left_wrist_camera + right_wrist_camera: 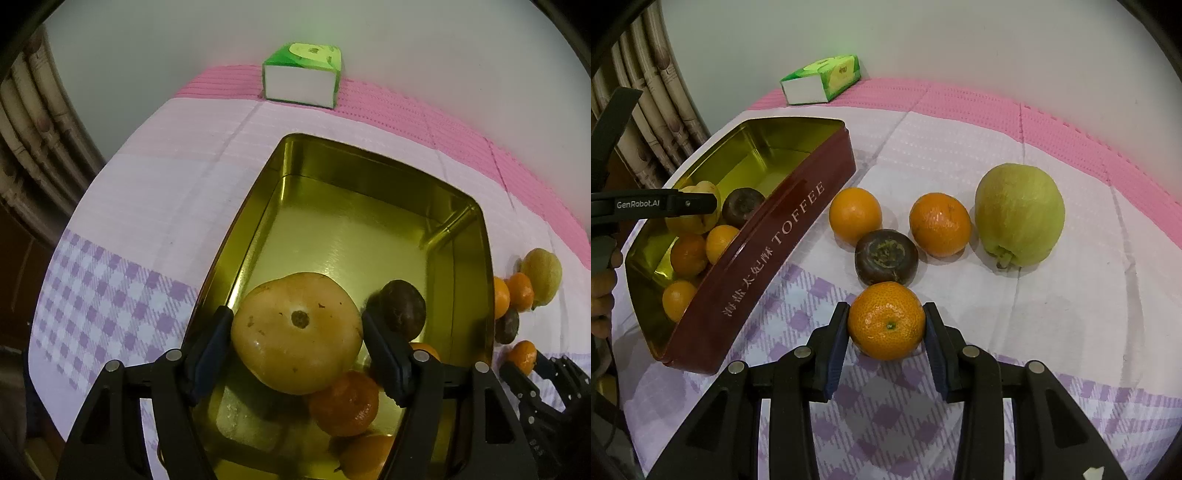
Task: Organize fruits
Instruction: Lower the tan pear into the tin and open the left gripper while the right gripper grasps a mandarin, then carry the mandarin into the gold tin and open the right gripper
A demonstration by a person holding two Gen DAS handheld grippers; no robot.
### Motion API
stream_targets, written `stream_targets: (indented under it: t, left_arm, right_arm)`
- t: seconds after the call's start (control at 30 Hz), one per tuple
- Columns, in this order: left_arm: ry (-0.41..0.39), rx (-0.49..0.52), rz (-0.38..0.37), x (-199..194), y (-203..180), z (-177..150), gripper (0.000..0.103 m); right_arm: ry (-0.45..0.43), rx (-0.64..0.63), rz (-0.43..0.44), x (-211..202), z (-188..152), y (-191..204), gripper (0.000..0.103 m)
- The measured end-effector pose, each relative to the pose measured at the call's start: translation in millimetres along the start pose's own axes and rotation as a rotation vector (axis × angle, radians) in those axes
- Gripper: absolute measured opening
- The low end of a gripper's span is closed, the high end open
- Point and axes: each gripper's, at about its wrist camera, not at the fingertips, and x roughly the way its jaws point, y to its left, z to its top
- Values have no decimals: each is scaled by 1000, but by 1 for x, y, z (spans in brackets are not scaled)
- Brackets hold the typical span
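My left gripper (297, 330) is shut on a large yellow-orange fruit (297, 332) and holds it over the near end of the gold-lined toffee tin (369, 170). In the tin lie a dark purple fruit (402, 308) and small oranges (345, 404). My right gripper (886, 326) is shut on a small orange (886, 321) on the cloth, right of the tin (768, 254). Beyond it lie a dark fruit (886, 256), two oranges (855, 216) (940, 223) and a green guava (1019, 214).
A green tissue box (822, 79) stands at the back by the white wall. The table carries a pink, white and purple-checked cloth (1071, 314). The left gripper's body (653, 205) reaches over the tin's left end. Bamboo-pattern curtains (661, 85) hang at the left.
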Motion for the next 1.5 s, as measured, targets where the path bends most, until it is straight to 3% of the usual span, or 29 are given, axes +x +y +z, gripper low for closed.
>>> stream_targets:
  t: [0.53,0.8,1.07,1.5]
  left_arm:
    - [-123,24,-22,-45,-9,0,82]
    - [-167,-31,-7,-63,10,0,87]
    - [-200,-96,49,-77,36,-9,89]
    - [-216,-122,129,-81,57,-18,89]
  right_arm:
    - [-16,-12,-1,-13,1,6,37]
    - [-40,-19,11,-24,7,11,37]
    - [-91,-79,86,-42,28,45,37]
    - [-78,-208,164,-31,42,108,37]
